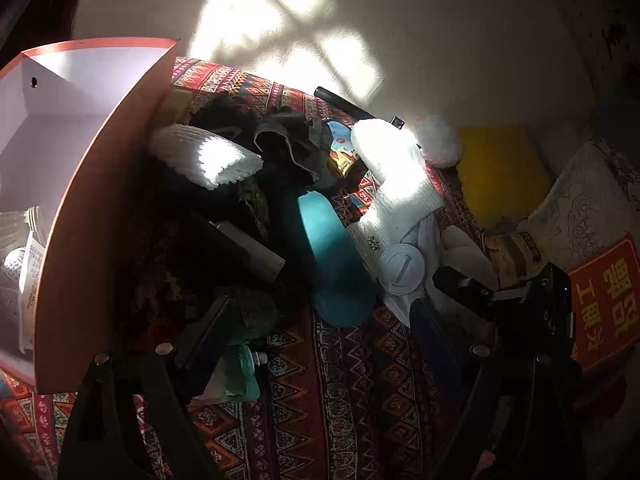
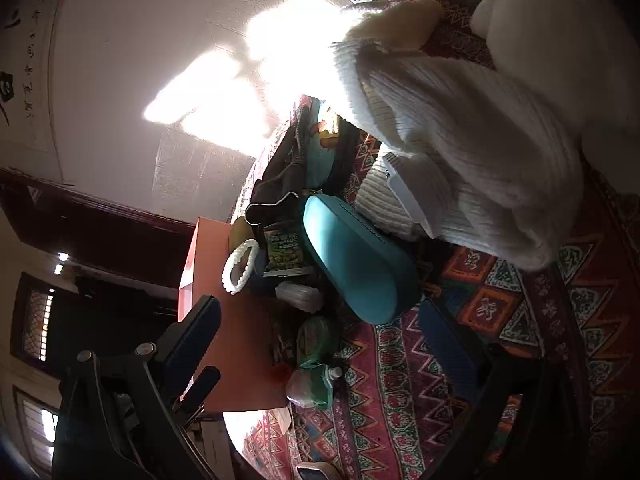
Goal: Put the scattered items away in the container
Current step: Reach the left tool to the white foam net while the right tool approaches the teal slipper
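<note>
The orange box [image 1: 100,216] with a white inside stands at the left and holds a few white items. Beside it on the patterned cloth [image 1: 360,400] lie a teal case [image 1: 336,256], a white foam net [image 1: 208,156], a grey cylinder [image 1: 252,252], a white knit sock [image 1: 400,184], a round white lid [image 1: 401,270] and a green pouch [image 1: 240,376]. My left gripper [image 1: 324,312] is open over the near end of the teal case, its pads clear of it. My right gripper [image 2: 320,304] stands wide open above the teal case [image 2: 356,264] and green pouch [image 2: 316,344], holding nothing.
Dark cloth [image 1: 280,136], a snack packet [image 2: 284,252], a yellow pad [image 1: 500,168], a red sign [image 1: 604,300] and a white fluffy toy [image 2: 560,20] lie around. A black gripper part [image 1: 520,300] juts in at the right. The box wall [image 2: 236,320] is close to my right gripper's left finger.
</note>
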Available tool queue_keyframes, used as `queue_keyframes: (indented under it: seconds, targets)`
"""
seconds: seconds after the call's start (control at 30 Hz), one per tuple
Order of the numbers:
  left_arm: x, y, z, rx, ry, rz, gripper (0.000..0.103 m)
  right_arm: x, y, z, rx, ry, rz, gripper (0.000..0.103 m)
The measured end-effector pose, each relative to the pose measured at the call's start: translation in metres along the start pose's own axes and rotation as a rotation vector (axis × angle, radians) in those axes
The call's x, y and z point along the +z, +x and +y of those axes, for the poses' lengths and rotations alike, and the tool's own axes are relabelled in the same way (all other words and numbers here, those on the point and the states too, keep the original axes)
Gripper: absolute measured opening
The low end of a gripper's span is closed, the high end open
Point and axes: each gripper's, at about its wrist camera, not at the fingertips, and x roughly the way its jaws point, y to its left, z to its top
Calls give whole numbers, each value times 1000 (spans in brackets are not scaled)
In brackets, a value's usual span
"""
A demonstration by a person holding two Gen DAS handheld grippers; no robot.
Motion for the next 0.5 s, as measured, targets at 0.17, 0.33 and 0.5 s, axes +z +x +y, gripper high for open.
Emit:
queue_keyframes:
  seconds: [0.17, 0.33, 0.5]
  targets:
    - [23, 54, 32, 3, -220, 89, 78, 3, 16, -1, -32, -96, 43, 99]
    - [36, 84, 56, 41, -298, 109, 48, 7, 30, -5, -58, -145, 71, 99]
    - [30, 88, 75, -57, -416, 67, 33, 13, 50, 6, -124, -269, 63, 99]
